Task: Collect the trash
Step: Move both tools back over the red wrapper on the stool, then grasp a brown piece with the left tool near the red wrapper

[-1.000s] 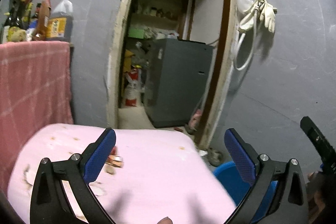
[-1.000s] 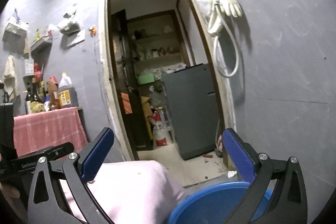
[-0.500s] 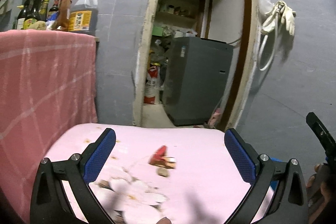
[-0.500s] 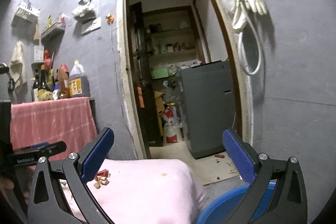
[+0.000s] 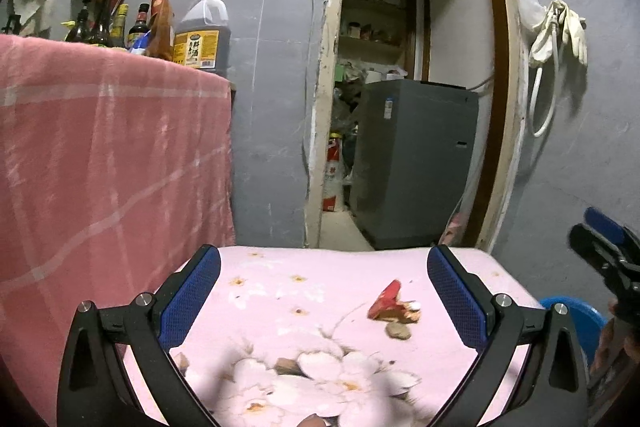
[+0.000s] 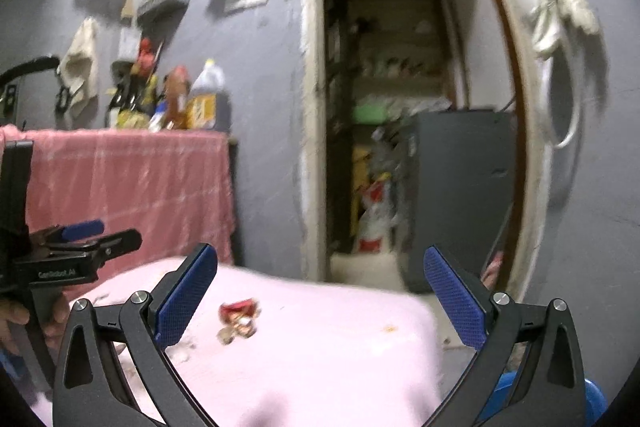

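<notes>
Trash: a red wrapper [image 5: 385, 301] with small brown scraps [image 5: 398, 331] lies on the pink flowered cloth [image 5: 328, 355] covering the surface, toward its far right part.
Left gripper [image 5: 324, 301]: hovers over the cloth, fingers spread wide, nothing between them; the wrapper sits nearer its right finger.
Right gripper [image 6: 320, 301]: fingers spread, empty, above the cloth.
Blue basin [image 5: 576, 315]: beside the surface's right edge, lower down.
Background: open doorway, grey cabinet [image 5: 412, 163].
</notes>
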